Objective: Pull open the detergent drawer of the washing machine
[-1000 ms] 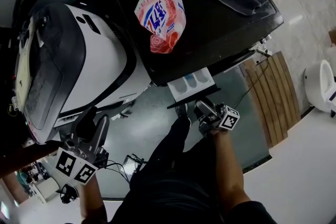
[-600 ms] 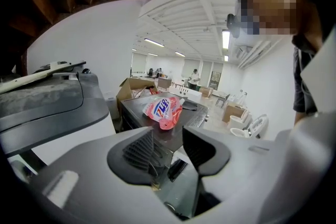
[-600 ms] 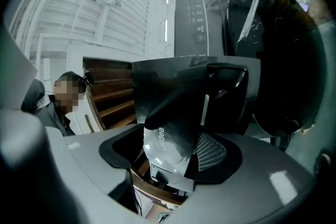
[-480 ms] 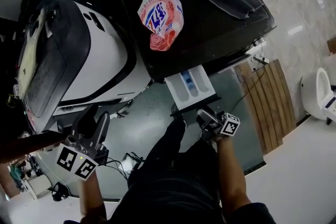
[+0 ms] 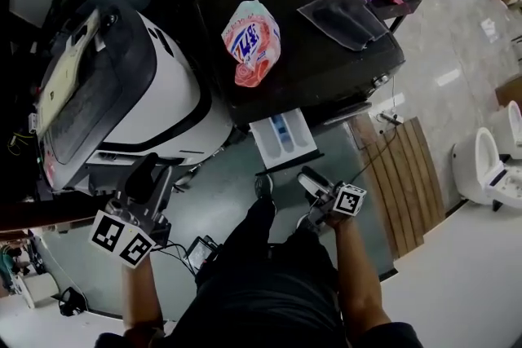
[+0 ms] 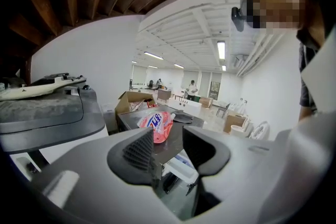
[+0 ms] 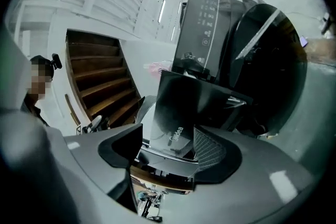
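Over the last second we have drawn the white detergent drawer [image 5: 281, 138] well out of the black washing machine [image 5: 326, 69]. Our right gripper [image 5: 307, 178] is opening, its jaws releasing the drawer's dark front panel. Our left gripper [image 5: 153, 174] hangs spread and empty. The pull looks finished.

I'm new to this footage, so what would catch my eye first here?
A pink bag lies on top of the dark washer. Below it the white drawer juts out open. The right gripper sits just in front of it, jaws opening with nothing between them.
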`<state>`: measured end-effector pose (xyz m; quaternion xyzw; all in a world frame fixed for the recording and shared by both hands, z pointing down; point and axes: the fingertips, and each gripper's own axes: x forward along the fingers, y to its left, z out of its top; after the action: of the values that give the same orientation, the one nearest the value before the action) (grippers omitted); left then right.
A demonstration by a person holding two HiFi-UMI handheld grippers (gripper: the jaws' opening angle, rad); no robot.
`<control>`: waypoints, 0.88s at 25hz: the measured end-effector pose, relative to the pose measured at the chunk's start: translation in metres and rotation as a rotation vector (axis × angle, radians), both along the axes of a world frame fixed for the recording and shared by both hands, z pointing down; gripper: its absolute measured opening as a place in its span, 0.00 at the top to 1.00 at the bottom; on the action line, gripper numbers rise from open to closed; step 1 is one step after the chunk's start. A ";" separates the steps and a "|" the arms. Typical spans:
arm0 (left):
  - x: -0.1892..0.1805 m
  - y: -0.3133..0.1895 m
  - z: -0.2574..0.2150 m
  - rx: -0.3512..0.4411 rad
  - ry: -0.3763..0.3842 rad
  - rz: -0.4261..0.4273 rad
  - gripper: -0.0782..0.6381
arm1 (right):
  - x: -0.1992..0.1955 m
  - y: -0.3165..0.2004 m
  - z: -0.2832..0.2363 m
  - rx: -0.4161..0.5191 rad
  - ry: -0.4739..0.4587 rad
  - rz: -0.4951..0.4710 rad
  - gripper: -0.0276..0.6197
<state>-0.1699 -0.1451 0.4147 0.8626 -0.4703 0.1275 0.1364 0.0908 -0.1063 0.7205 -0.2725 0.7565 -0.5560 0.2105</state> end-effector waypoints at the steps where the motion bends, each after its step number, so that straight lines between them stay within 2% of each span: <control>1: 0.001 0.003 -0.003 0.007 0.005 -0.004 0.64 | 0.003 0.002 -0.002 -0.005 0.035 -0.010 0.49; 3: 0.001 0.008 -0.010 0.022 0.015 -0.012 0.64 | 0.007 0.005 -0.011 -0.001 0.113 -0.037 0.49; 7: 0.000 0.017 -0.021 0.047 0.036 -0.024 0.64 | 0.018 0.010 -0.039 0.071 0.222 -0.055 0.49; 11: -0.002 0.025 -0.032 0.077 0.048 -0.037 0.64 | 0.033 0.008 -0.089 0.136 0.301 -0.016 0.49; 15: -0.003 0.032 -0.045 0.108 0.065 -0.048 0.64 | 0.057 0.004 -0.147 0.245 0.367 0.062 0.50; 18: -0.002 0.038 -0.053 0.130 0.079 -0.052 0.64 | 0.074 0.003 -0.197 0.311 0.439 0.124 0.61; 19: -0.001 0.039 -0.054 0.137 0.083 -0.052 0.64 | 0.080 0.003 -0.211 0.335 0.470 0.141 0.61; 21: 0.002 0.043 -0.055 0.150 0.090 -0.048 0.64 | 0.090 0.007 -0.238 0.389 0.549 0.162 0.70; 22: 0.005 0.044 -0.056 0.153 0.092 -0.045 0.64 | 0.095 0.009 -0.251 0.415 0.592 0.170 0.71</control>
<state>-0.1654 -0.1010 0.3590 0.8645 -0.4913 0.0484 0.0943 0.1857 -0.0971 0.4692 -0.4350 0.8559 -0.2683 0.0789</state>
